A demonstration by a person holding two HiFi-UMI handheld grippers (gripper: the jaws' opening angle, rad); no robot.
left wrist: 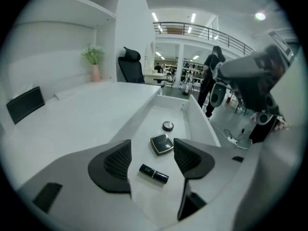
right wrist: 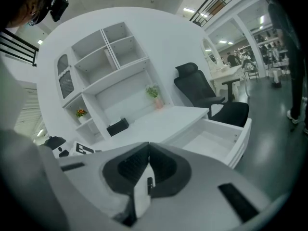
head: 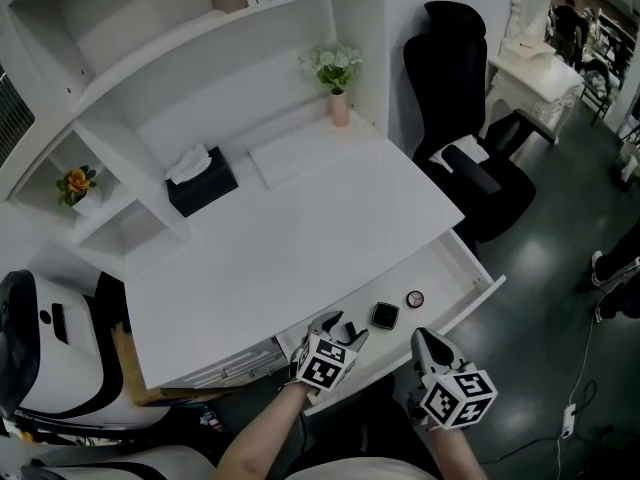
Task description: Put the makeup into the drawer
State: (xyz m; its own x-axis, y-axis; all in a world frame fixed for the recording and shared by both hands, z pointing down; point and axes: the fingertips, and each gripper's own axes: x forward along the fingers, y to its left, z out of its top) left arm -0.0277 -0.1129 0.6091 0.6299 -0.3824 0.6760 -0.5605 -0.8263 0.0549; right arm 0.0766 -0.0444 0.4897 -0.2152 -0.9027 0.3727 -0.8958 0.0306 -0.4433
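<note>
The desk's drawer (head: 478, 268) stands pulled out. On its floor lie a black lipstick (left wrist: 154, 173), a square black compact (left wrist: 162, 143) and a small round compact (left wrist: 167, 125), in a row running away from me. The head view shows the square compact (head: 383, 315) and the round compact (head: 415, 298); the lipstick is hidden under my left gripper (head: 338, 328). My left gripper (left wrist: 152, 159) hovers above the lipstick, open, its pads touching nothing. My right gripper (head: 425, 341) hangs at the drawer's near edge, and in its own view the right gripper (right wrist: 149, 148) is shut and empty.
On the white desktop (head: 300, 238) stand a black tissue box (head: 200, 180) and a pink vase of flowers (head: 338, 78) against the shelving. A black office chair (head: 470, 168) stands right of the desk, past the drawer's end. A white machine (head: 50, 358) sits at the lower left.
</note>
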